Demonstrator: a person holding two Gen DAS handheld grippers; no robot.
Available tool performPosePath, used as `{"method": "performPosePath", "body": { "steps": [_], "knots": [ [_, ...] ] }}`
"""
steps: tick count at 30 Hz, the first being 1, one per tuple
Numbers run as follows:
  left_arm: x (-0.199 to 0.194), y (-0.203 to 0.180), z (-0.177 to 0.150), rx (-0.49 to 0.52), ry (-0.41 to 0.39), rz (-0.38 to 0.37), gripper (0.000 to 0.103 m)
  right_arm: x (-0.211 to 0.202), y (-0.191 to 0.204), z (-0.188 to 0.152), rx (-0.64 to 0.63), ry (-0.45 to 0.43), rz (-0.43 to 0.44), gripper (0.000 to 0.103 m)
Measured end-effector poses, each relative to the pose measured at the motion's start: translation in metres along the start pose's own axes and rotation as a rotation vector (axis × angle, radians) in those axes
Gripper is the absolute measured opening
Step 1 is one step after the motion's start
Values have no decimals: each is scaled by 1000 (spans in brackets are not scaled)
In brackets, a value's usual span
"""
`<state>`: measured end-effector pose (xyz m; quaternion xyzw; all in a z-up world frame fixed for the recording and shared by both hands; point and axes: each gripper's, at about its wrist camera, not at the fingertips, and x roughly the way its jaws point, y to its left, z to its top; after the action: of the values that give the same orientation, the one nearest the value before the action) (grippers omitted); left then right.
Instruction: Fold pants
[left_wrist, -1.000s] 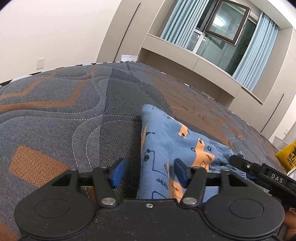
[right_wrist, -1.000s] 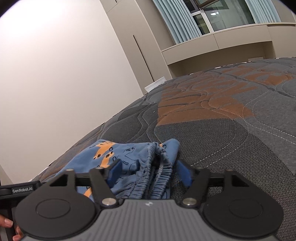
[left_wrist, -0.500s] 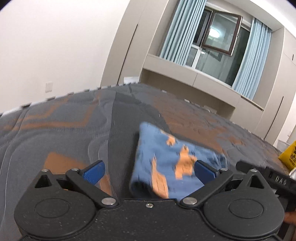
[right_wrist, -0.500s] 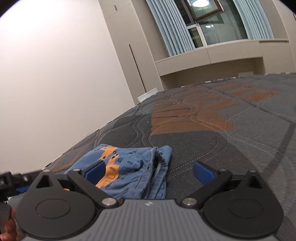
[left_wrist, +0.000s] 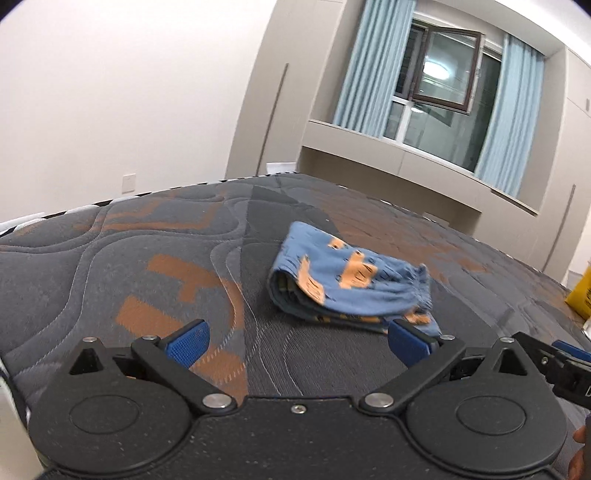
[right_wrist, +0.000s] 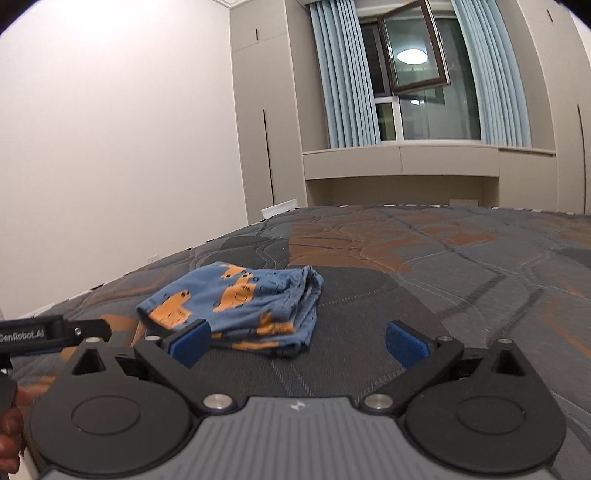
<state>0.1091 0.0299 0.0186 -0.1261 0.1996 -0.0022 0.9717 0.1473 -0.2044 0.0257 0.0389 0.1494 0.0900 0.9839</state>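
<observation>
The pants (left_wrist: 347, 280), blue with orange prints, lie folded into a small stack on the bed (left_wrist: 110, 258), in the middle of the left wrist frame and left of center in the right wrist frame (right_wrist: 236, 306). The left claw (left_wrist: 295, 341) is spread wide and holds nothing, low in its frame, short of the stack. The right claw (right_wrist: 297, 341) is also spread and bare, with its left fingertip (right_wrist: 188, 341) showing in front of the stack's near edge.

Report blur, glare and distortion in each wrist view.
Left wrist: slight motion blur on the folded pants, fisheye bends the window ledge. Right wrist: the ceiling lamp reflection glares in the window, walls bow, corners vignette dark.
</observation>
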Motion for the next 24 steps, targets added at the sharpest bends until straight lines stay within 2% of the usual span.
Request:
{"method": "performPosePath", "body": {
  "steps": [5,7,12,20,24],
  "knots": [
    [-19,-7,-15,79,16,-34,102,-33,11,-11,-33,-30,-41,103],
    [-24,-9,-22,131,32,-64,102,-44,13,-16,-27,-49,-63,103],
    [-30,-10,-35,226,38,-82,102,-60,18,-30,10,-66,-97,103],
    [-49,2,-42,235,-13,-75,102,-84,29,-51,16,-70,-154,103],
    [-55,12,-45,206,-19,-65,102,-93,35,-61,5,-76,-177,103]
  ]
}}
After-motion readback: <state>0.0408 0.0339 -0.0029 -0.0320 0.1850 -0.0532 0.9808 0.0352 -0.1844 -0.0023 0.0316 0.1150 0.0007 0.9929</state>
